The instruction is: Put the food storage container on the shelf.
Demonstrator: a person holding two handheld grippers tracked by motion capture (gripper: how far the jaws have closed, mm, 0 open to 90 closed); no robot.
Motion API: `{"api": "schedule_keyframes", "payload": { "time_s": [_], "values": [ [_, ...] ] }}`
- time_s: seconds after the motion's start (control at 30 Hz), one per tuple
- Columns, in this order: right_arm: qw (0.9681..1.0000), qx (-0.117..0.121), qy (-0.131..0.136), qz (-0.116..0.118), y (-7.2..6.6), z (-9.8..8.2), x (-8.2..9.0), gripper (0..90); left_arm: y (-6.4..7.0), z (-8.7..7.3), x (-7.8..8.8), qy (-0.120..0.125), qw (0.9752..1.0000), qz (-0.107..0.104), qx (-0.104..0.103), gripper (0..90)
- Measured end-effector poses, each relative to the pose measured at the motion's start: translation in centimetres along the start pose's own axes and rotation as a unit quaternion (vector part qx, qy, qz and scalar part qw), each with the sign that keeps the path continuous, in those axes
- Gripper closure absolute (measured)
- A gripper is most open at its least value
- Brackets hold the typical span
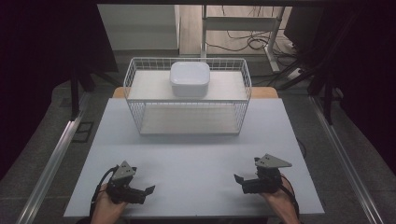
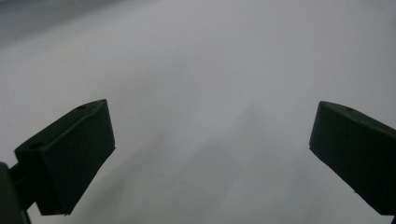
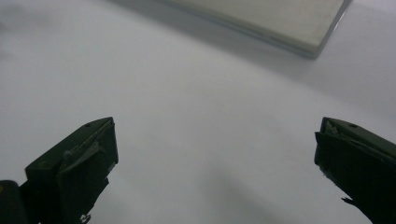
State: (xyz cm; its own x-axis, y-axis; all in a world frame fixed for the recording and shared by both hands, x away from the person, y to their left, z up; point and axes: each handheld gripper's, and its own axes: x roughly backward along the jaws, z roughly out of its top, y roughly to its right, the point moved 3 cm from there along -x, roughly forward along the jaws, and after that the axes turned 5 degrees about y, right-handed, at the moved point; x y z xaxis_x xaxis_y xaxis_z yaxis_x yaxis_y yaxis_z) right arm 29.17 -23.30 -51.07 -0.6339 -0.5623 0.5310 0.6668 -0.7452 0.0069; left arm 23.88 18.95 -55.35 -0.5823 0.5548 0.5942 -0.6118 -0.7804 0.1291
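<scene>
A white wire rack (image 1: 187, 114) stands at the back middle of the pale table (image 1: 196, 149). On its upper shelf sits a white, rounded square container (image 1: 189, 78). Near the table's front left corner a hand holds my left gripper (image 1: 147, 191), jaws pointing right, open and empty. In the left gripper view, my left gripper (image 2: 210, 140) has its jaws wide apart over bare table. At the front right, my right gripper (image 1: 239, 182) points left and is open too. In the right gripper view, my right gripper (image 3: 215, 154) has nothing between its jaws, and the rack's pale base board (image 3: 280, 23) lies ahead.
The table's front edge runs just below both hands. Metal rails (image 1: 51, 158) flank the table on the floor. Beyond the rack are a desk frame (image 1: 243, 23) and loose cables (image 1: 247, 42). Bare table surface lies between the grippers and the rack.
</scene>
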Motion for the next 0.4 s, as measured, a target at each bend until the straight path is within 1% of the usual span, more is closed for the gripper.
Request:
{"api": "schedule_keyframes", "payload": {
  "time_s": [0.07, 0.1, 0.13, 0.17, 0.2, 0.23, 0.27, 0.3, 0.4],
  "values": [
    [1.0000, 0.000, -0.010, -0.001, 0.0, -0.5, 0.0, 0.0, -0.1, -0.4, -0.2, -0.011, 0.9999, -0.003, 0.006, 0.0],
    [0.9997, 0.004, -0.025, -0.003, -0.1, -1.2, 0.0, 0.0, -0.2, -0.7, -0.3, -0.022, 0.9996, -0.006, 0.014, 0.0],
    [0.9997, 0.004, -0.025, -0.003, -0.1, -1.2, 0.0, 0.0, -0.2, -0.7, -0.3, -0.022, 0.9996, -0.006, 0.014, 0.0],
    [0.9994, 0.003, -0.033, -0.004, -0.2, -1.5, 0.0, 0.0, -0.2, -0.8, -0.4, -0.026, 0.9995, -0.008, 0.016, 0.0],
    [0.9990, 0.006, -0.043, -0.006, -0.2, -1.8, 0.0, 0.0, -0.2, -0.9, -0.5, -0.033, 0.9993, -0.010, 0.016, 0.0],
    [0.9981, 0.003, -0.062, -0.006, -0.2, -2.3, -0.1, 0.0, -0.2, -0.9, -0.6, -0.039, 0.9991, -0.010, 0.015, 0.0],
    [0.9981, 0.003, -0.062, -0.006, -0.2, -2.3, -0.1, 0.0, -0.2, -0.9, -0.6, -0.039, 0.9991, -0.010, 0.015, 0.0],
    [0.9972, 0.001, -0.074, -0.006, -0.2, -2.7, -0.2, 0.0, -0.2, -1.0, -0.8, -0.045, 0.9988, -0.011, 0.015, 0.0],
    [0.9968, 0.002, -0.080, -0.008, -0.1, -2.8, -0.2, 0.0, -0.1, -1.0, -0.9, -0.049, 0.9986, -0.011, 0.013, 0.0]
  ]
}}
